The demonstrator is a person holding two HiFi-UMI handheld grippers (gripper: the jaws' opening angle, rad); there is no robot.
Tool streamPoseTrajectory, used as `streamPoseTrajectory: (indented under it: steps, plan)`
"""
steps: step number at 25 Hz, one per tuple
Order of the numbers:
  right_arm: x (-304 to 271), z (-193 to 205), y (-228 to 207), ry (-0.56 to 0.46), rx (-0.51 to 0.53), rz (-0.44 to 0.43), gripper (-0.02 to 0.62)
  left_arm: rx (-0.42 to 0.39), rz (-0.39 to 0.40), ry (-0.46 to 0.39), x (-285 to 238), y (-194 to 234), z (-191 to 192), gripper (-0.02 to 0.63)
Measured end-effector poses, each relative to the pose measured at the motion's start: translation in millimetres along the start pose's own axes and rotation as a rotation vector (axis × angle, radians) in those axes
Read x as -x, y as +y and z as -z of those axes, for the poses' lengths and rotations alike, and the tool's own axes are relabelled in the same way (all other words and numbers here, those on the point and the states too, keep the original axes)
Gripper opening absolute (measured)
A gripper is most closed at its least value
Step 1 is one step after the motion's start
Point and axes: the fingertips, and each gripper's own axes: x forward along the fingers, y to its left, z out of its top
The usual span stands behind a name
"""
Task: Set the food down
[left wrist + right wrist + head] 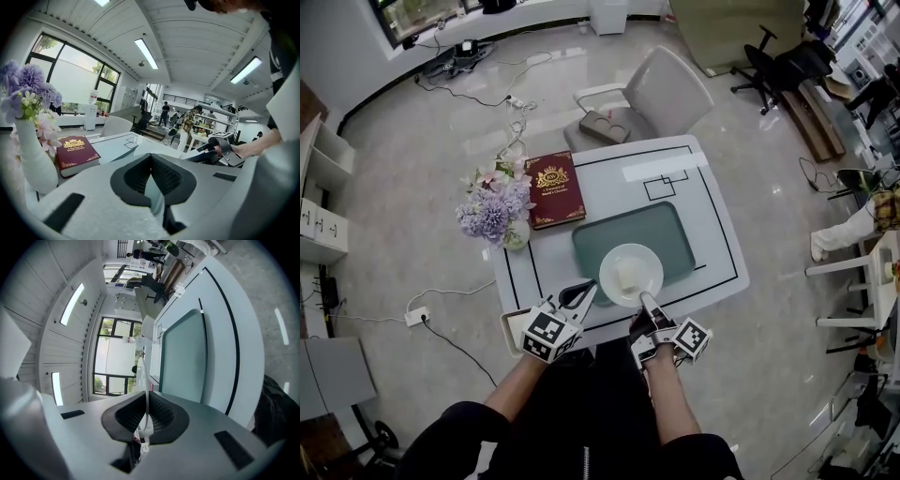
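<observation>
A white plate (615,259) carrying a pale block of food (627,274) hangs over the near edge of the green tray (661,230) on the white table. My left gripper (594,288) is shut on the plate's near-left rim. My right gripper (643,298) is shut on the near rim. In the left gripper view the thin rim of the plate (146,149) runs into the closed jaws of the left gripper (153,186). The right gripper view shows the plate (146,380) edge-on, pinched by the right gripper (147,420), with the tray (185,357) beyond it.
A red book (556,189) lies at the table's far left. Beside the book, a white vase of purple flowers (497,211) stands near the left edge. A grey chair (661,94) sits at the far side. Black lines mark the table top (712,202).
</observation>
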Motion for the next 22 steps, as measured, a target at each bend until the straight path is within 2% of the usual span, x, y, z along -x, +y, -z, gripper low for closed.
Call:
streamPoseTrajectory:
  steps: [8, 16, 22]
  plan:
    - [-39.3, -16.2, 0.9, 0.035, 0.002, -0.008, 0.017, 0.023, 0.005, 0.033, -20.8, 10.1, 6.0, 0.006]
    - [-62.8, -39.2, -25.9, 0.055, 0.003, 0.085, 0.017, 0.064, -0.009, 0.061, -48.6, 27.3, 9.2, 0.006]
    - [-80.4, -51.8, -41.5, 0.062, -0.023, 0.087, 0.017, 0.082, -0.009, 0.089, -62.2, 29.5, 16.5, 0.006]
